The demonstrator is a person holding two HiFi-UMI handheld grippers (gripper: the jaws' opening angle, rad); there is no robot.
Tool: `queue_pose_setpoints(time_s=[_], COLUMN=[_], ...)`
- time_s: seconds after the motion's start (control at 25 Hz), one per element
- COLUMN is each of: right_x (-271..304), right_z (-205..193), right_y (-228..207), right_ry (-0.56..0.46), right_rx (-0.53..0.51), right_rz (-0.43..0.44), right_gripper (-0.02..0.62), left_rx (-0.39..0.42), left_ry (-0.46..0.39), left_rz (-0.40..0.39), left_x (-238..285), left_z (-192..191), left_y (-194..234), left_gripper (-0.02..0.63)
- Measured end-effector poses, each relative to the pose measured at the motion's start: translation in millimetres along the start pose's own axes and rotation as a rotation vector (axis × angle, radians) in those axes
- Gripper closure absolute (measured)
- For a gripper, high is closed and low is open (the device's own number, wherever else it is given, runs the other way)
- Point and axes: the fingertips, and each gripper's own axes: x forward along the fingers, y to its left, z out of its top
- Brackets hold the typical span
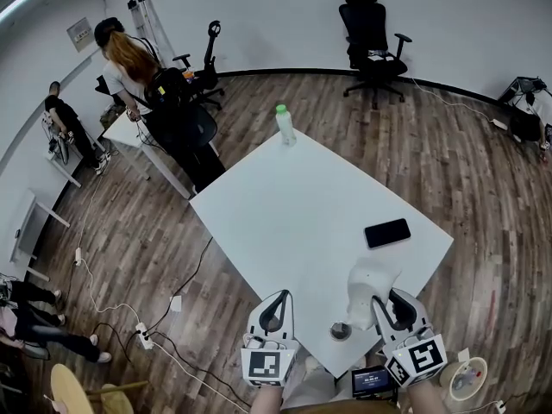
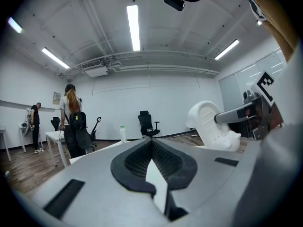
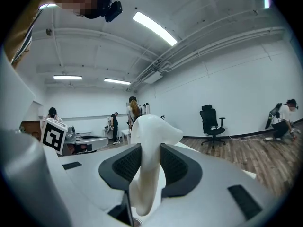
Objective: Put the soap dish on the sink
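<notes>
Bright even ceiling strip lighting [image 2: 133,26]; soft shadows; strong fisheye distortion, dark vignetted corners.

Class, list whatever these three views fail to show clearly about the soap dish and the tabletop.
Soap dish: in the head view its lower end is hidden behind the right gripper that holds it.
Small round object on the table: too small in the head view to identify.
Bottle: its label is too small to read in the head view.
Sink: none can be made out in any view.
</notes>
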Motion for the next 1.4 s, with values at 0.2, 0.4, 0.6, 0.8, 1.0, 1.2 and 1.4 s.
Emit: queue_pose_setpoints(time_s=[0.2, 0.4, 0.6, 0.8, 1.0, 1.2, 1.4], right_x=[9.4, 19.2, 26.7, 34.7, 42.8, 53.8, 56.1], right_z=[-23.7, -42.0, -65.4, -82.6, -97.9, -113.3, -126.6], right_y=[-3.5, 0.6, 6.0, 2.2, -1.2, -5.0, -8.4], right_ry=[0.045, 0.088, 0.133, 0.166, 0.194, 0.227, 0.256], right_rx=[0.025, 0.062, 0.069, 0.105, 0.112, 0.118, 0.130], right_rz=[0.006, 0.024, 0.041, 0.020, 0.022, 0.025, 0.019], right_gripper=[0.474, 0.474, 0.474, 0.474, 0.474, 0.474, 0.474], left_rx=[-0.028, -0.039, -0.048, -0.062, -0.079, -0.083, -0.085], left_ry=[0.035, 0.071, 0.106, 0.145, 0.177, 0.207, 0.225], left_rz=[0.009, 0.008, -0.007, 0.001, -0.009, -0.016, -0.025], left_x=[7.7, 14.6, 17.5, 18.3, 22.6, 29.6, 35.6], left_z=[-22.2, -38.3, -56.0, -73.9, -91.8, -102.7, -110.9], left_y=[1.8, 2.7, 0.3, 5.3, 1.9, -0.2, -1.8], left_gripper=[0.600, 0.600, 0.600, 0.600, 0.600, 0.600, 0.600])
